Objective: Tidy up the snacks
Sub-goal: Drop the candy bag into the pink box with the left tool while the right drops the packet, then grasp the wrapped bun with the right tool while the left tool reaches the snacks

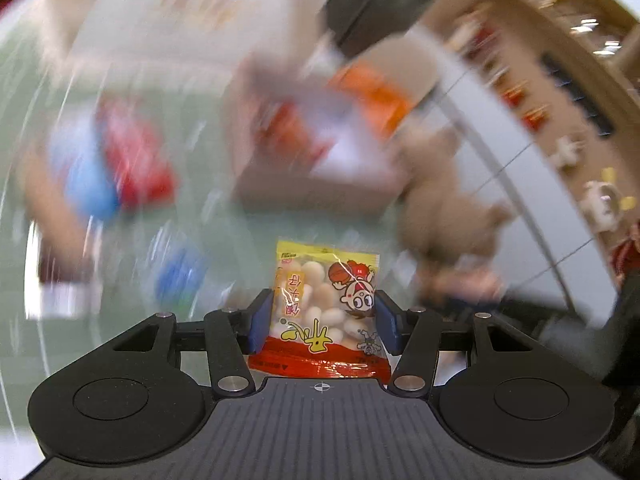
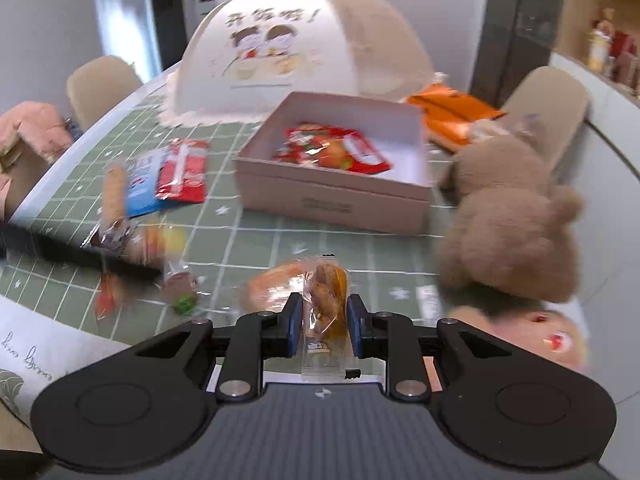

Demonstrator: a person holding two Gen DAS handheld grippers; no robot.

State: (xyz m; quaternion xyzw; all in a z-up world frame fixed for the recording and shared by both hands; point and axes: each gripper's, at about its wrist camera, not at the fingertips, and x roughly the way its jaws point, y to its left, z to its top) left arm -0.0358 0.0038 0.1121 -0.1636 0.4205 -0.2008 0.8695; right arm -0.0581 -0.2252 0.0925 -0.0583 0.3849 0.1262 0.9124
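The right gripper (image 2: 323,322) is clamped on a clear-wrapped golden pastry (image 2: 325,300), held upright between the blue pads. The left gripper (image 1: 323,314) pinches a yellow biscuit packet (image 1: 326,304), also upright. The open box (image 2: 340,196), already holding a red snack bag (image 2: 332,150), lies straight ahead of the right gripper across the green checked tablecloth (image 2: 256,248) (the left view is too blurred to place it exactly), so the right hand looks nearer for the drop.

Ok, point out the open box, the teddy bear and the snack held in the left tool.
box (image 2: 336,196): right wrist view, on its front wall.
teddy bear (image 2: 508,236): right wrist view, middle of its brown body.
yellow snack packet (image 1: 324,300): left wrist view, centre of the packet between the fingers.
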